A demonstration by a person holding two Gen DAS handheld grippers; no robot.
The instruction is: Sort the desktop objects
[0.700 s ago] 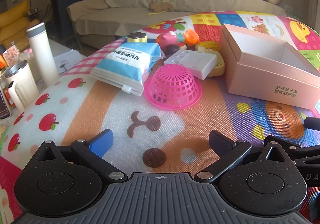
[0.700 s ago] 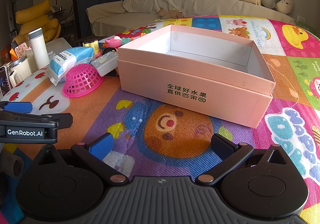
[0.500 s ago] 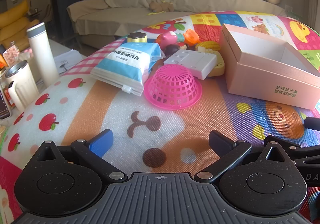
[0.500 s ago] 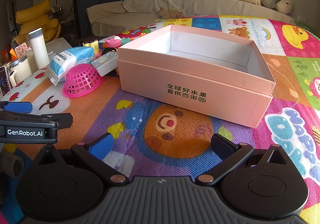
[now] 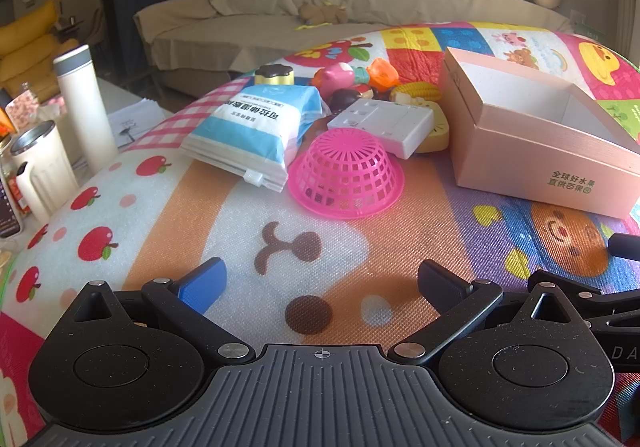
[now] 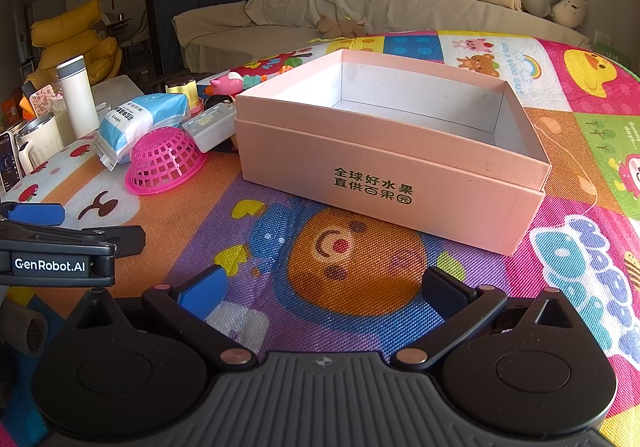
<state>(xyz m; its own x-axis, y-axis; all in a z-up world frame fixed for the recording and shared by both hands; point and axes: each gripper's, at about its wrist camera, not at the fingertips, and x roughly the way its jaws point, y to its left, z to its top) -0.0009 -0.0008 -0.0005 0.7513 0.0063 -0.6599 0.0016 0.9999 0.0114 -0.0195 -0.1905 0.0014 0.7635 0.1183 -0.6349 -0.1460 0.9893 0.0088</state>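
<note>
I hold my left hand-held gripper point(image 5: 322, 279) low over the bare counter point(image 5: 168, 231), jaws spread wide with nothing between them, tilted down toward the pile, which I judge the readiest place to start from. My right hand-held gripper point(image 6: 324, 283) is spread and empty too, hovering in front of the box point(image 6: 384, 183), likely so it can drop things in once I pick them.

The box sits open and empty to the right of the clutter, its long side facing me; I take it as the place the things belong. Nothing is sorted yet.

Count: one box. One pink basket point(image 5: 346, 175), upside down and nearest my left jaws, touching the blue pack point(image 5: 256, 127) beside it. One white power strip point(image 5: 384, 123) rests on a yellow toy just behind the basket. Behind those lies a huddle of small toys; I cannot count them surely. One yellow jar point(image 5: 274, 75) stands at the back. Off to the left stand one flask point(image 5: 84, 103) and one mug point(image 5: 40, 163).
</note>
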